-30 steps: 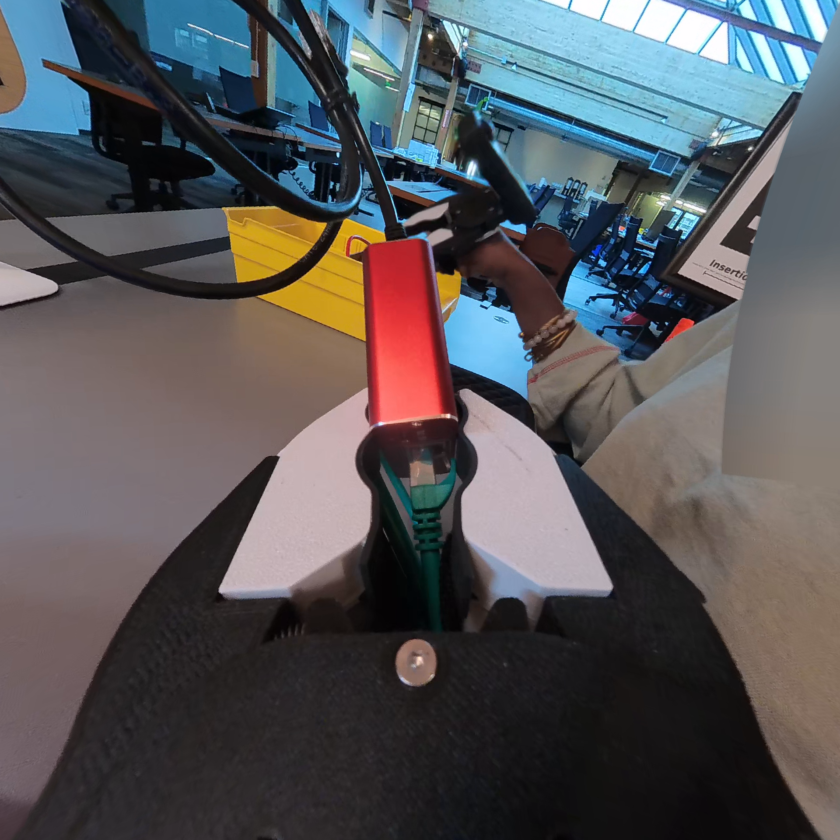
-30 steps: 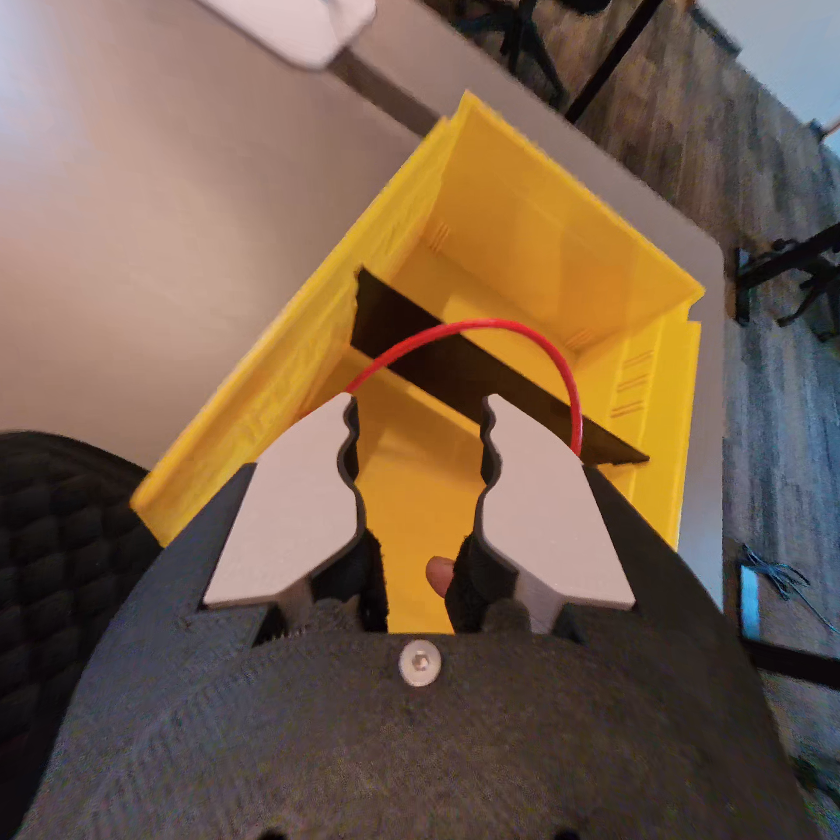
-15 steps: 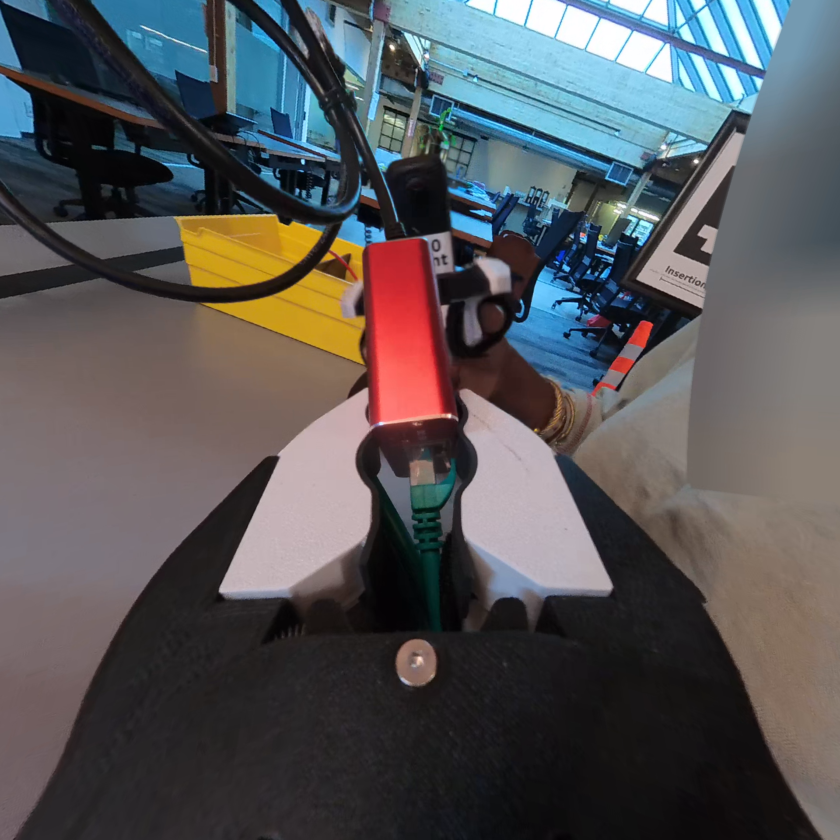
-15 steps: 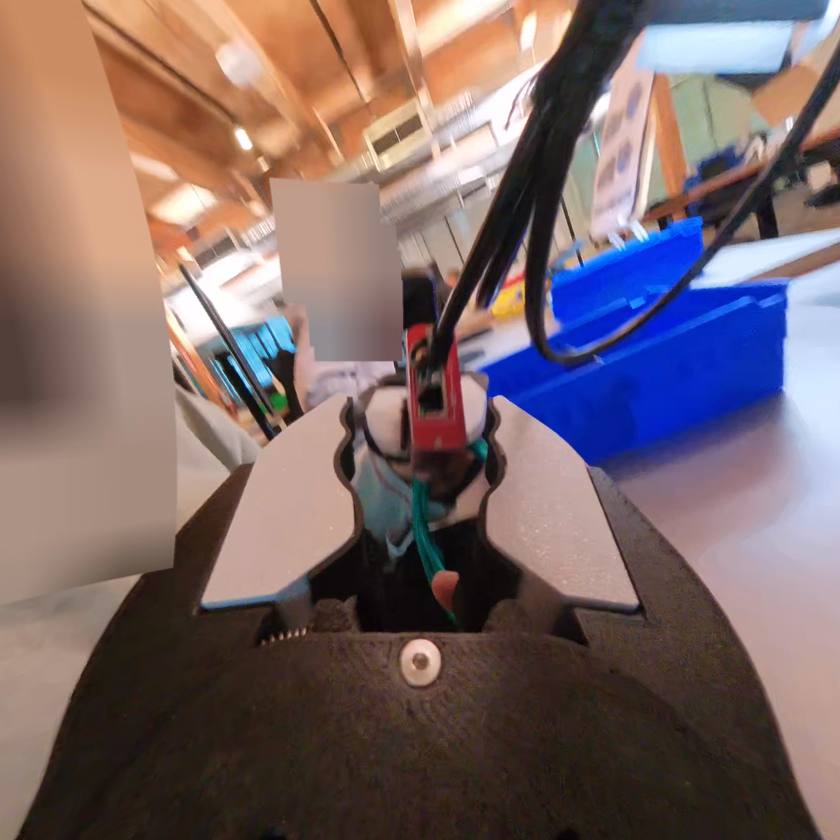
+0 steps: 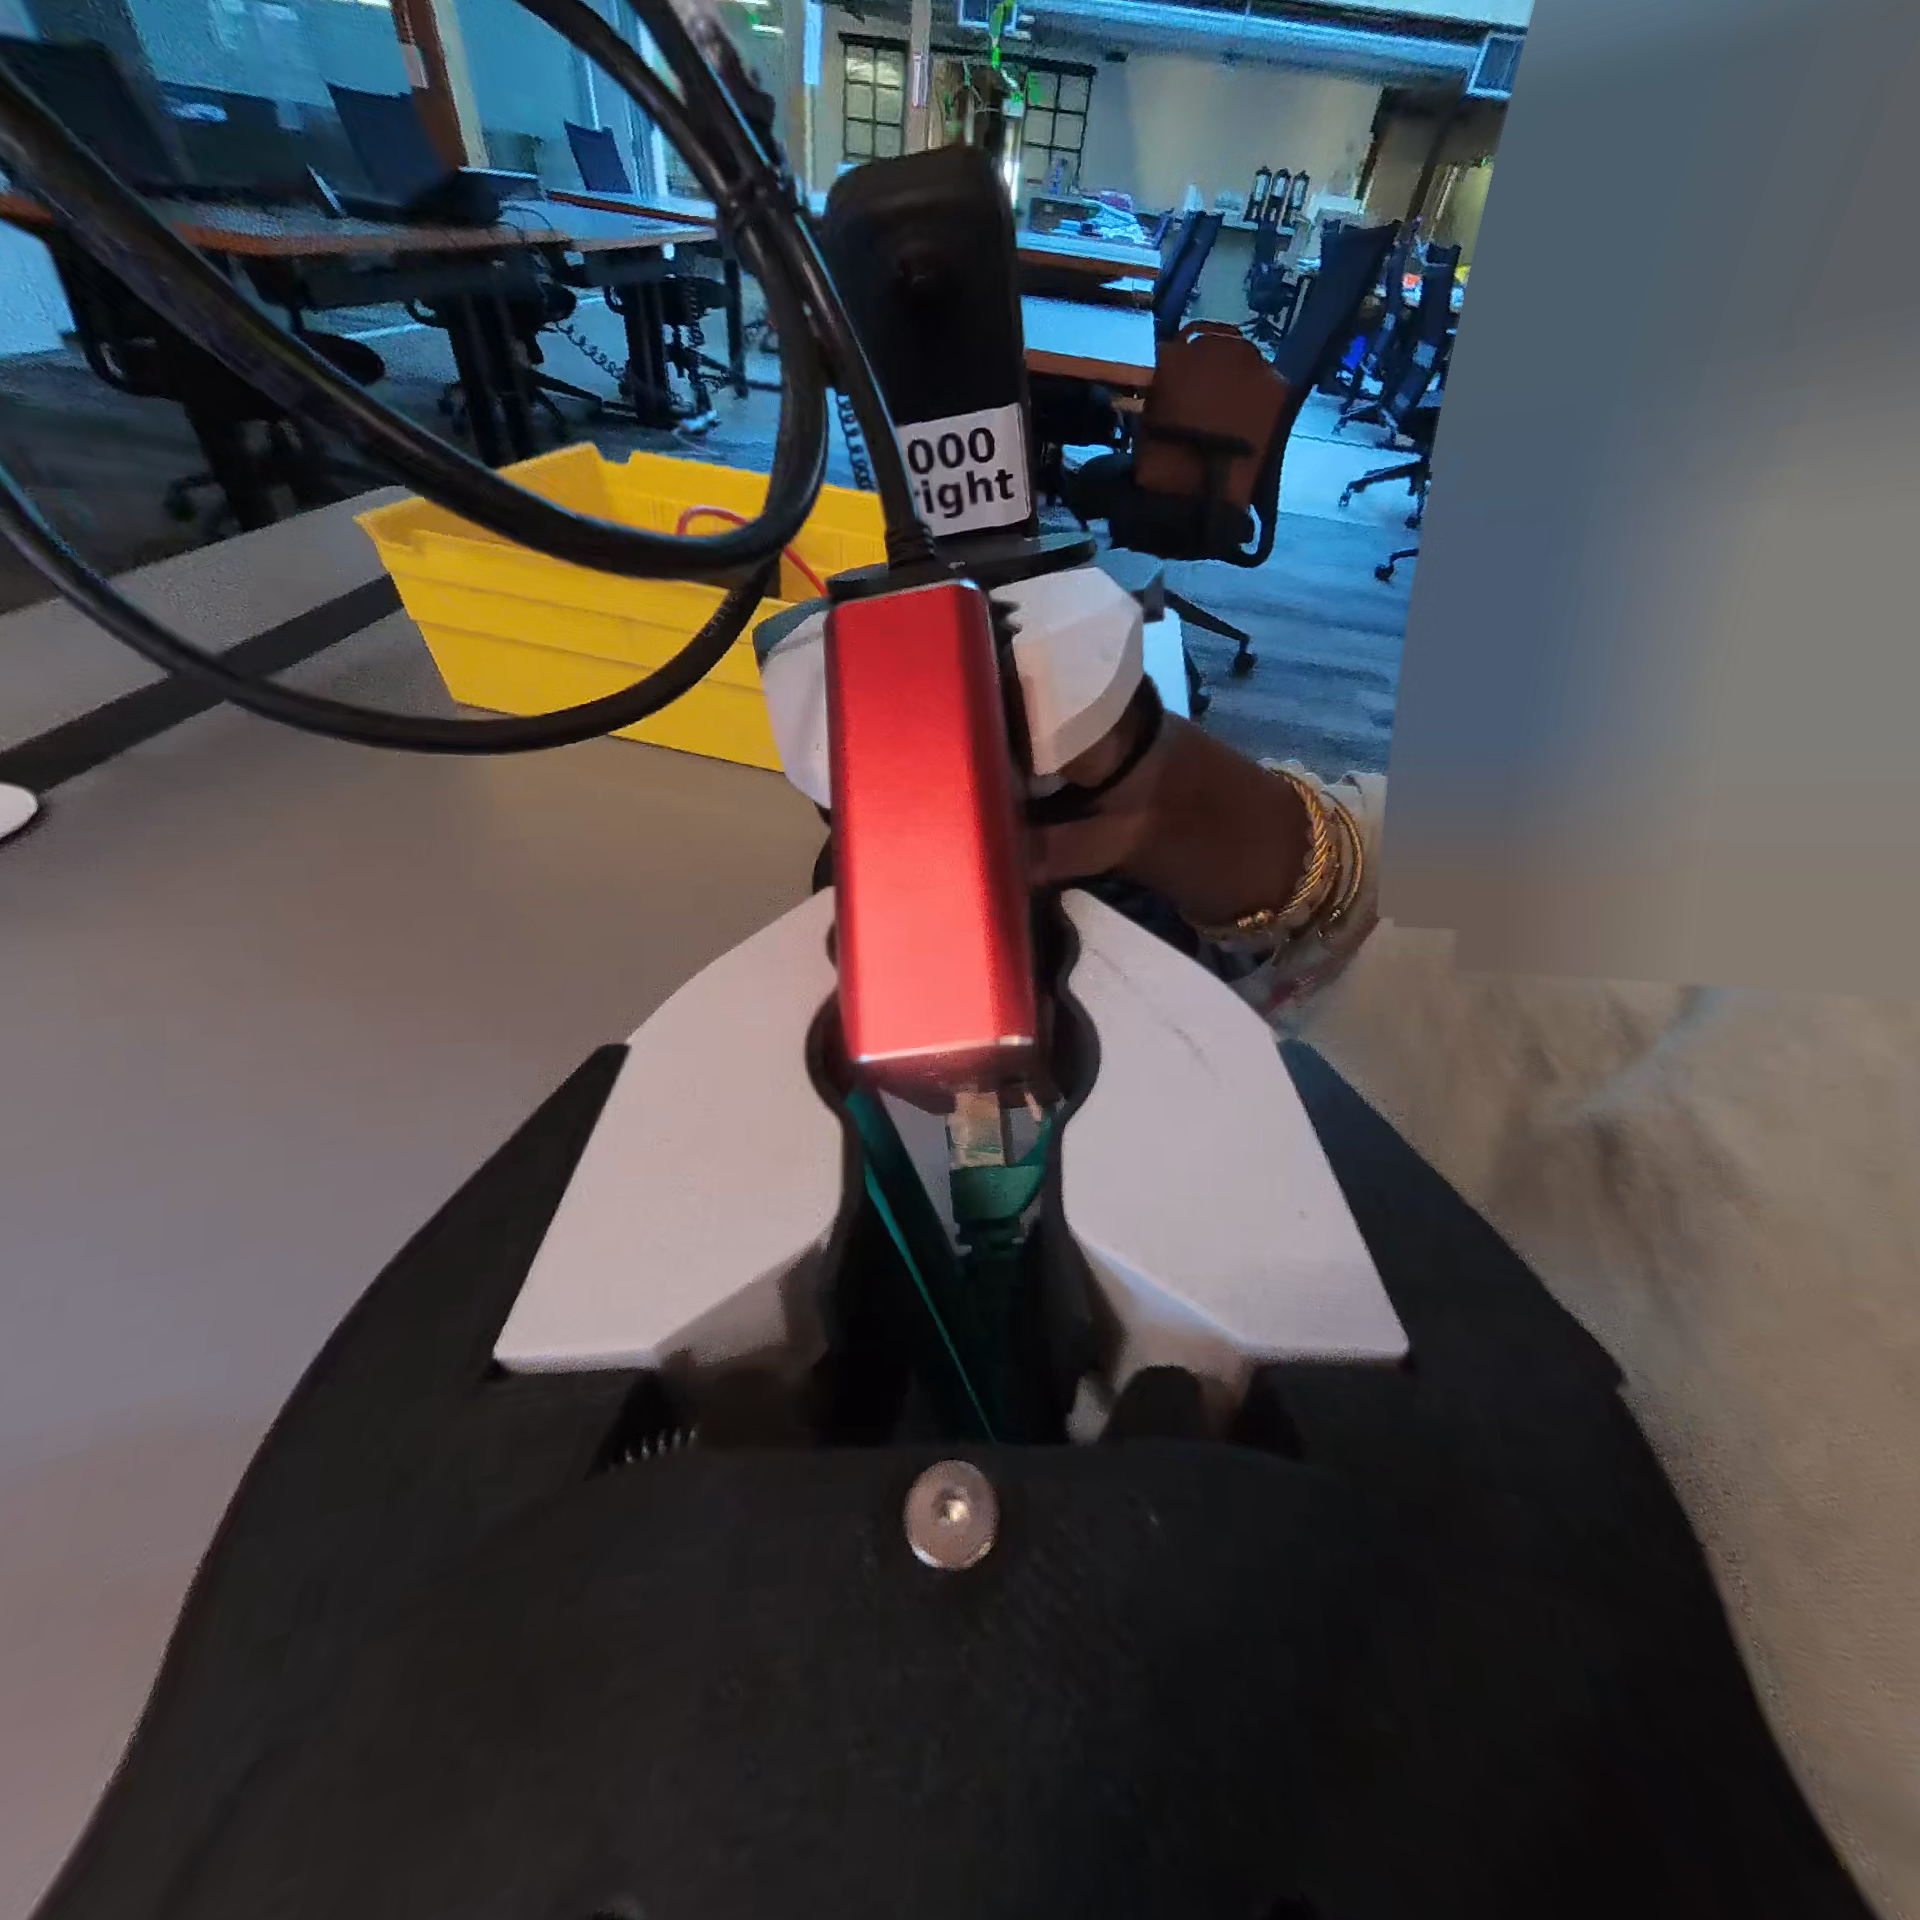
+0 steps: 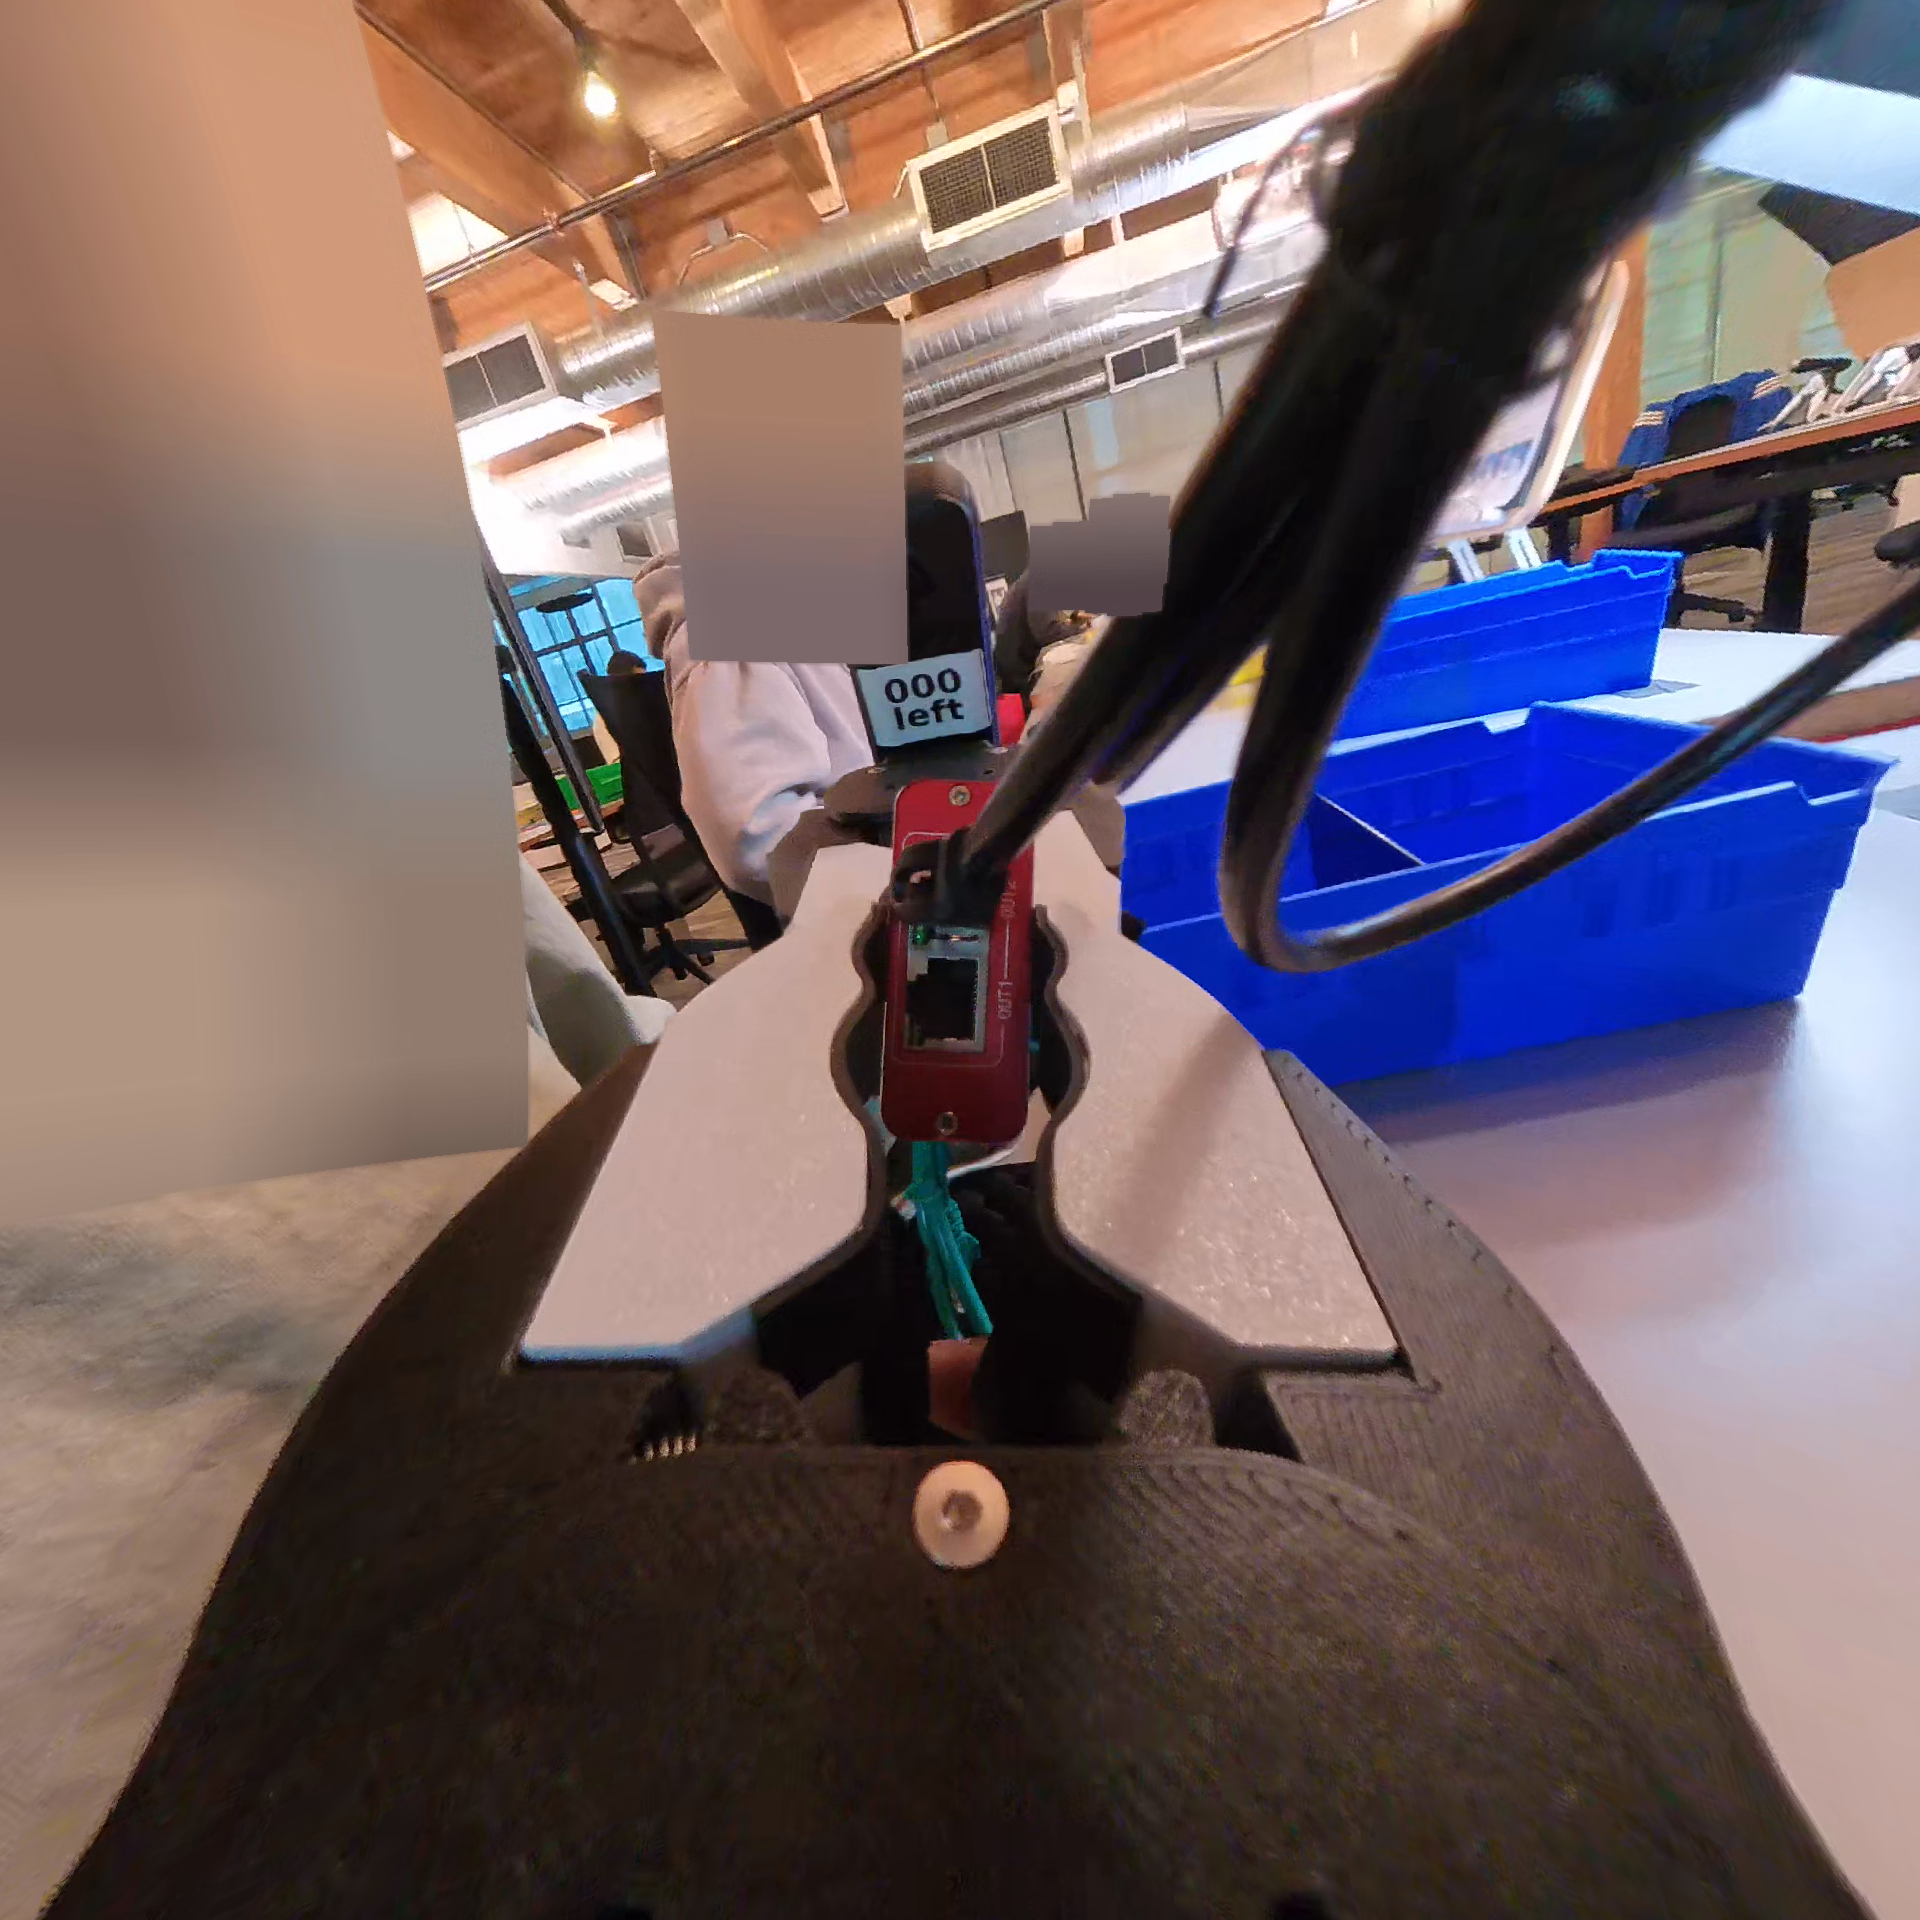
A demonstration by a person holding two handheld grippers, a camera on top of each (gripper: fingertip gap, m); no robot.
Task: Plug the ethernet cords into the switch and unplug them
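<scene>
A red metal switch [image 5: 925,821] is held off the table between both grippers. My left gripper [image 5: 940,935] is shut on its near end, where a green ethernet cord [image 5: 987,1195] is plugged in. My right gripper [image 6: 956,935] is closed around the far end of the switch [image 6: 956,987]; it also shows in the left wrist view [image 5: 1070,665], fingers on both sides of the switch. A black ethernet cord [image 6: 1299,520] is plugged into the upper port there and loops upward. The lower port [image 6: 943,997] is empty. The green cord [image 6: 951,1247] hangs below.
A yellow bin [image 5: 582,613] holding a red wire [image 5: 717,516] sits on the grey table [image 5: 364,987] behind the switch. Blue bins [image 6: 1507,914] stand to the right in the right wrist view. The person's hand [image 5: 1195,831] and sleeve are close by on the right. Less than 4 cm separates the two grippers' tips.
My right gripper left the yellow bin, swung round to face the switch's far end, moved in and closed its fingers around it. My left gripper kept its hold on the switch.
</scene>
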